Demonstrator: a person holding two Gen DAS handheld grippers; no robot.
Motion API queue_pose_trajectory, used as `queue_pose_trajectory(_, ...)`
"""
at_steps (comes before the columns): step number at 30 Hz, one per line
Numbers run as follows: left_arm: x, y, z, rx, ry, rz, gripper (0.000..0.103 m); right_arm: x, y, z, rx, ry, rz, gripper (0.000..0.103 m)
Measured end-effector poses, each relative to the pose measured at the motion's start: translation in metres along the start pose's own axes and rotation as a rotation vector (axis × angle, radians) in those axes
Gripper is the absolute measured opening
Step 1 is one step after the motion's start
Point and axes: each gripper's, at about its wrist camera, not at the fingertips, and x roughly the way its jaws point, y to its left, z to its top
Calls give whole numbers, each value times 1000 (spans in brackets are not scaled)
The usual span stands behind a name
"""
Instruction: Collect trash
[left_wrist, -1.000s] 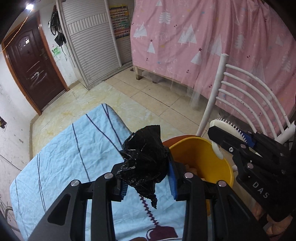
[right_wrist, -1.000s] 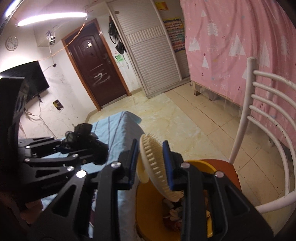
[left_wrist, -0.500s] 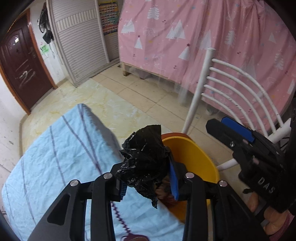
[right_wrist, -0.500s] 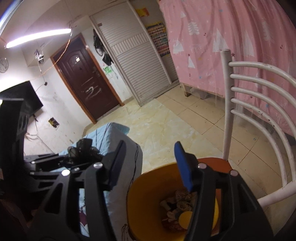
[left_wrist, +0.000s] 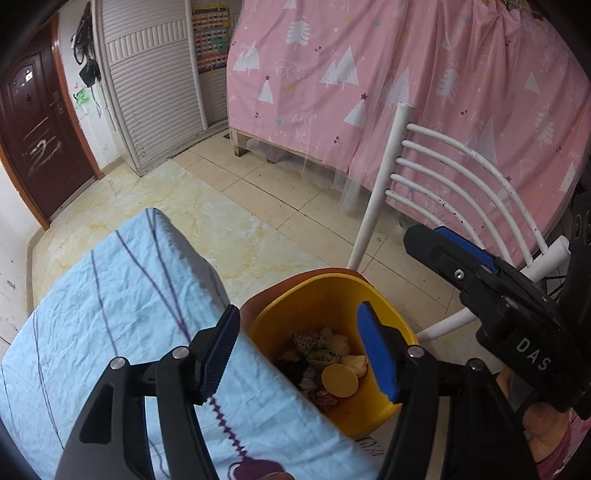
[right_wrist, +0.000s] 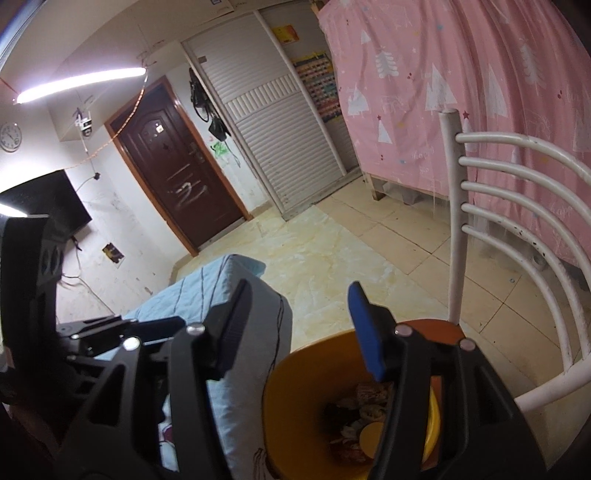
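1. Judging from how things lie, the collecting looks well advanced: the yellow bin on the orange seat of the white chair already holds a heap of trash, crumpled wrappers, a dark wad and a round cream disc.
2. Both tools hang over the bin with nothing in them. The left claw has its jaws coming apart at this moment, and only the bin's contents show through the gap. The right claw stands apart too, empty, with the bin below it.
3. The blue striped cloth on the counter beside the bin shows no loose litter in either view, so little seems left here; whether more trash lies outside the frames I cannot tell.
4. Against a second ago: the left claw then clamped a crumpled black bag, which is gone from between the pads now; a dark wad in the bin is probably it.
5. The right claw then gripped a cream ribbed disc; half a second ago it was already apart and empty, and a cream disc now lies among the trash.
6. The left view now looks more steeply into the bin than before.
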Motion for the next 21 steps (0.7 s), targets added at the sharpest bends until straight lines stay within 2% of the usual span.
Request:
queue_pose_trajectory(3, -9, 10, -6, -17, -18, 5, 58, 2, 11, 0, -19, -2, 18, 64)
queue_pose_trajectory(8, -26, 34, -23, -67, -53, 32, 58, 8, 34, -7, -58, 8, 52, 64)
queue_pose_trajectory(14, -50, 66, -49, -126, -105, 81, 69, 17, 65, -11, -115, 24, 93, 66)
queue_pose_trajectory(15, -56, 74, -55, -141, -121, 99, 71, 19, 72, -12, -125, 26, 100, 69)
queue_pose_trajectory(20, -77, 103, -75, -207, -177, 177, 74, 23, 101, -19, -182, 33, 144, 71)
queue_pose_trajectory(21, -82, 110, -80, -223, -188, 193, 75, 25, 106, -20, -189, 36, 151, 74)
